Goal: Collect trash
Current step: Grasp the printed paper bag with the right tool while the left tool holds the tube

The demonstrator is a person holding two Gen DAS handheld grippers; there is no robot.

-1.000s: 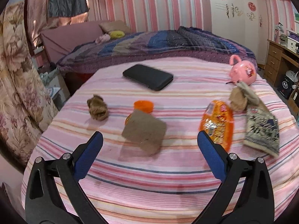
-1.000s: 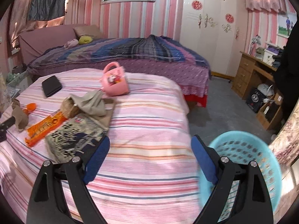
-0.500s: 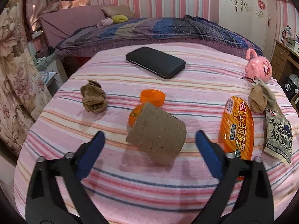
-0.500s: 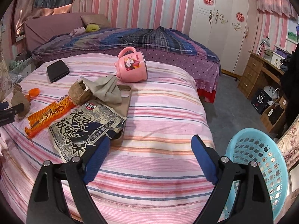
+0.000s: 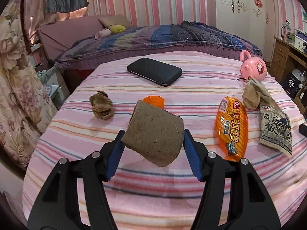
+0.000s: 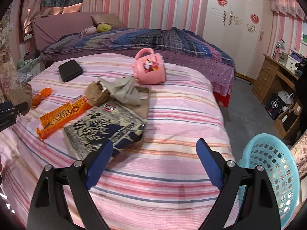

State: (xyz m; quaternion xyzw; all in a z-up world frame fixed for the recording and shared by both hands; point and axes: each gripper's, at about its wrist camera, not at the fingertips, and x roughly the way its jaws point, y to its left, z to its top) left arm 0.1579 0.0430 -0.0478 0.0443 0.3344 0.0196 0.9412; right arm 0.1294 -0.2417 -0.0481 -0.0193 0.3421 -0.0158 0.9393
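1. While the jaws of the left gripper (image 5: 152,134) have just been closing, the rough brown cardboard piece (image 5: 153,134) is seen between its blue pads, touching both, above the pink striped bedcover (image 5: 153,187).
2. Further right, the orange snack wrapper (image 5: 231,126) is laid flat.
3. The right gripper (image 6: 152,153) is kept spread wide and empty beside the light blue plastic basket (image 6: 272,172).

I see a brown fibre pot (image 5: 153,134) between my left tongs' (image 5: 151,143) blue pads (image 5: 115,153), over pink-striped bedding (image 5: 153,191). Right of them lies an orange wrapper (image 5: 231,126). Beside my right tongs (image 6: 153,159), a turquoise basket (image 6: 272,168).
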